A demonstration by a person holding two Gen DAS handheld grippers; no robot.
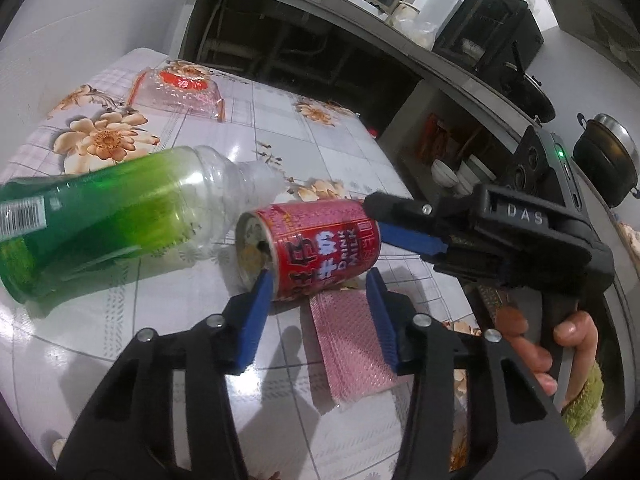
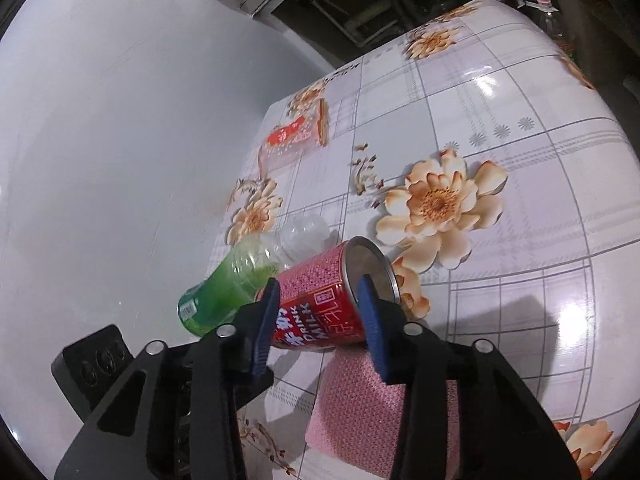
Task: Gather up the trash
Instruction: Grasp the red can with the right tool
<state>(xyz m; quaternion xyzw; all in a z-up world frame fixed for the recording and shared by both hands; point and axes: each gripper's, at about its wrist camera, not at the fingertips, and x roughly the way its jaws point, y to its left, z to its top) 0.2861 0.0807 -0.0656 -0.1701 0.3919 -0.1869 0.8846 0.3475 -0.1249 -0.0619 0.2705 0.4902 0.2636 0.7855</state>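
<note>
Red "DRINK MILK" can [image 1: 316, 252] on side

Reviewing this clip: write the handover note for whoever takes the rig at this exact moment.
Left claw: jaws part closed, one at each end of the red milk can; firm grip not confirmed.
Right claw: also bracketing the same can from the other side; pad contact unclear.
Things: the can lies on its side on the floral table, mouth beside the green bottle, which also lies down. A pink wrapper lies flat just in front of the can; a clear pack with red label sits at the far edge.
Done: nothing visibly collected.
Left: can, bottle, wrapper, pack. No bin in view.
</note>
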